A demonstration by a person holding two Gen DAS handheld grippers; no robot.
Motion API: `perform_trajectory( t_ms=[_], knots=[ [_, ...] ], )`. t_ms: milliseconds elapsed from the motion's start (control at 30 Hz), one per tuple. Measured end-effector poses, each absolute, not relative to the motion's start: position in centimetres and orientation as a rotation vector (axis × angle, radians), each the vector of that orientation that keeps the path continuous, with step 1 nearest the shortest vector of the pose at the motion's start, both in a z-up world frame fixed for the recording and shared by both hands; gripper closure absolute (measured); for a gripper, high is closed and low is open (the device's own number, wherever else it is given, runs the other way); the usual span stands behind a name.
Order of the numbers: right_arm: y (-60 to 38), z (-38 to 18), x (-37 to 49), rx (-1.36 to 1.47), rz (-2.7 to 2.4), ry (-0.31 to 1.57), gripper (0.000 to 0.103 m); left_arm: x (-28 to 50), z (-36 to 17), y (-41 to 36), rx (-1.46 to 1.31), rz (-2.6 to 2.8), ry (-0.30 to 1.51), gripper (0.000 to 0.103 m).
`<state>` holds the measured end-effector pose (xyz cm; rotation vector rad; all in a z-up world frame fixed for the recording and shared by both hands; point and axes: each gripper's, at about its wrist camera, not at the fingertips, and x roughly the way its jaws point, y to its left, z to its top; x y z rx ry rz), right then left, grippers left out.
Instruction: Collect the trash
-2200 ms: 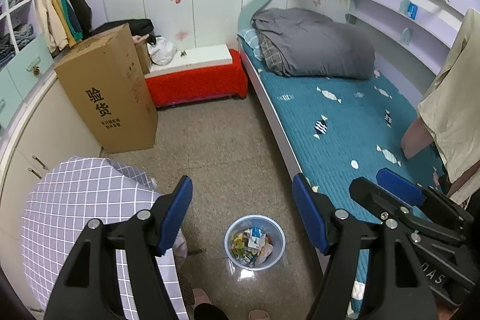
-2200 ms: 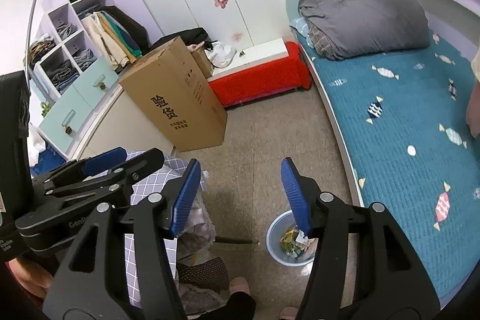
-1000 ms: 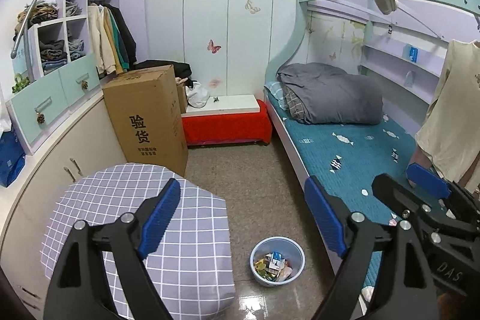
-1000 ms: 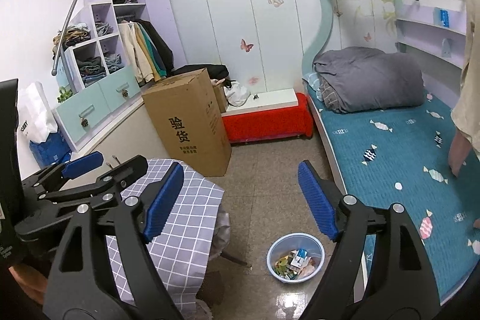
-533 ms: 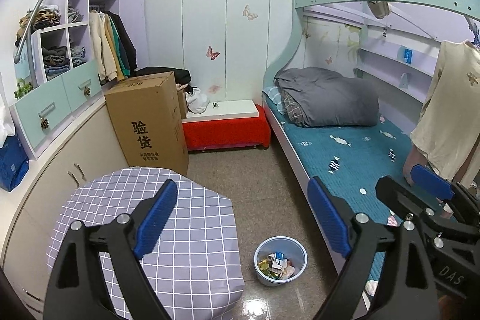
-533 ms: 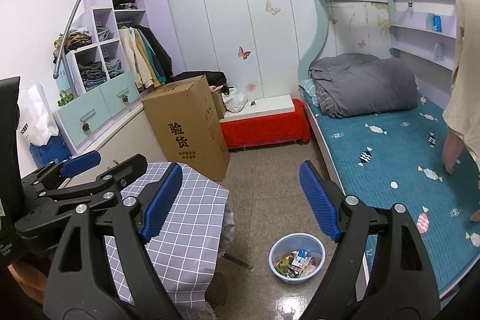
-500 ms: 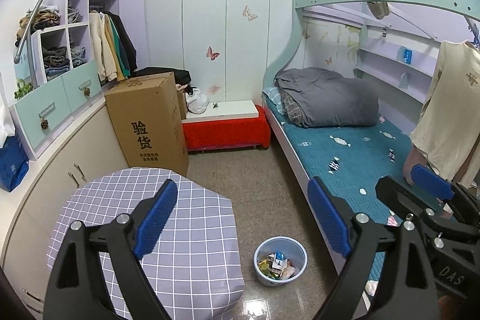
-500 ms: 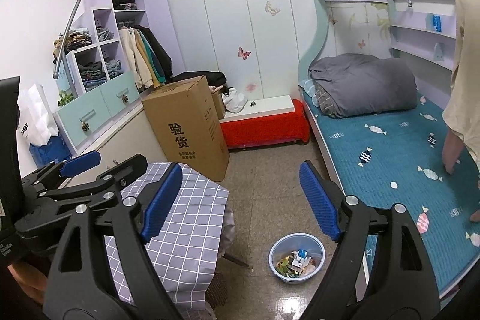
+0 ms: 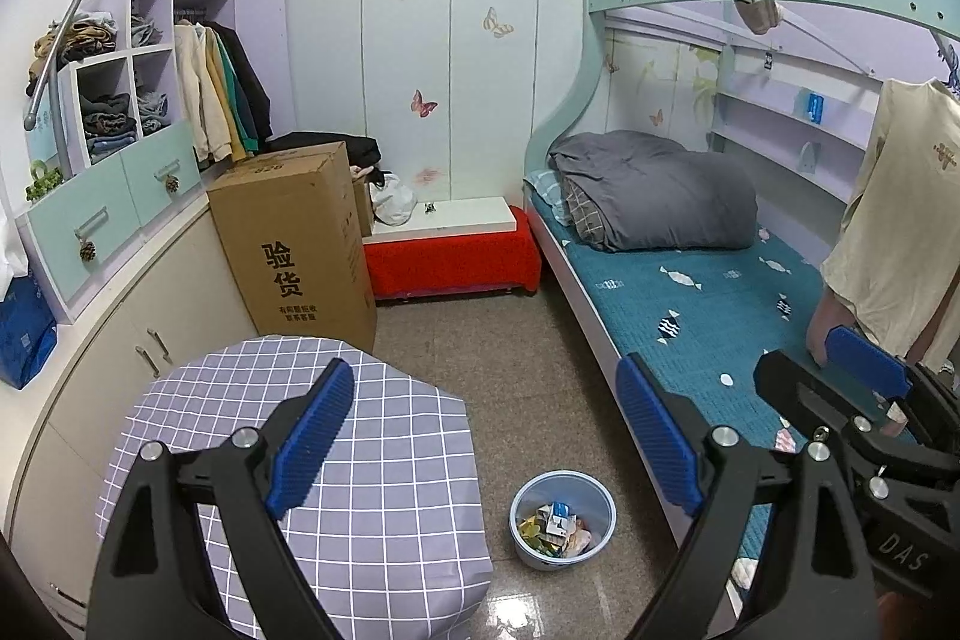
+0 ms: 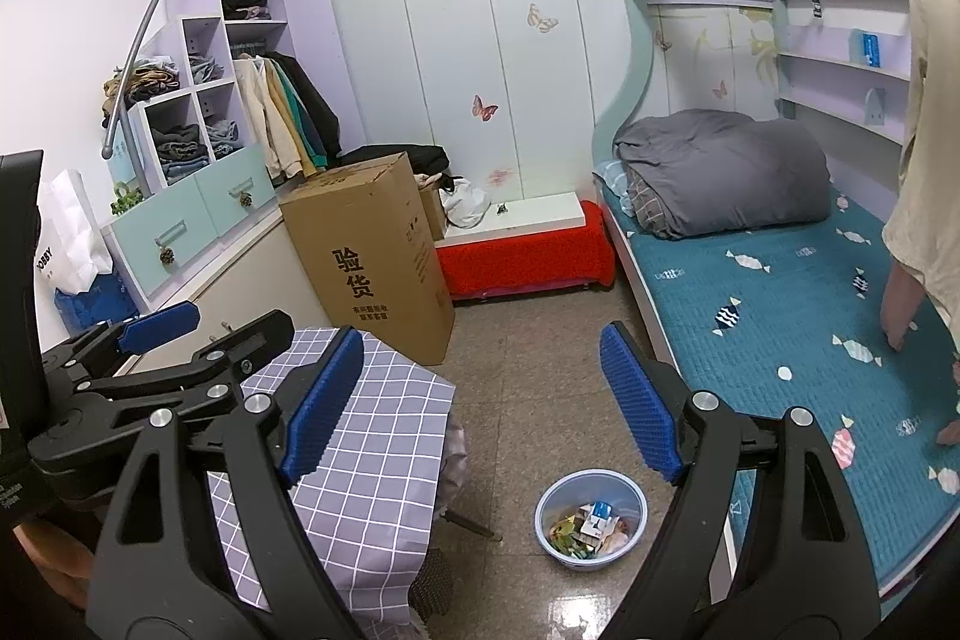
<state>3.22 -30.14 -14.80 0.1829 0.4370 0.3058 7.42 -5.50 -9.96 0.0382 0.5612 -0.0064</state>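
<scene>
Bunk bed [image 9: 708,292]: occupying the right side of the room, carrying a teal quilted mattress cover with a candy print; a grey duvet [image 9: 654,196] lying rolled at the head end.

Shelving unit [image 10: 198,118]: standing along the left wall, holding folded clothes in cubbies and hanging jackets beside them.

Cardboard box [image 9: 294,250]: standing upright on the floor near the far wall, showing black printed characters, sitting just beside a red-covered bench [image 9: 450,262].

Worktop [image 9: 360,490]: sitting low at left, wearing a lilac checked cloth, showing nothing on the visible part.

Beige garment [image 9: 900,232]: hanging at the right edge over the bed.

Left hand-held gripper [image 9: 480,436]: hovering above the floor, jaws spread wide, gripping nothing, 2 blue pads [image 9: 309,436] facing each other.

Right hand-held gripper [image 10: 480,400]: hovering alongside, jaws likewise spread wide, gripping nothing; also appearing at the right edge of the left wrist view.

Trash bin [image 9: 563,520]: small pale blue round tub, standing on the speckled floor between worktop and bed, just beside the bed frame.

Trash [image 10: 591,523]: lying inside the bin as mixed wrappers and small cartons, individual pieces being too small to identify.
</scene>
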Motion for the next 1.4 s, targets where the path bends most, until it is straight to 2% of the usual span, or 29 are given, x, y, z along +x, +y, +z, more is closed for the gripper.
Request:
perform_trajectory(
  t_ms=[1400],
  knots=[
    [-30.5, -15.1, 5.1, 0.186, 0.291, 0.456, 0.022, 9.4, -10.5, -5.7, 0.033, -0.013, 0.563, 0.016]
  ],
)
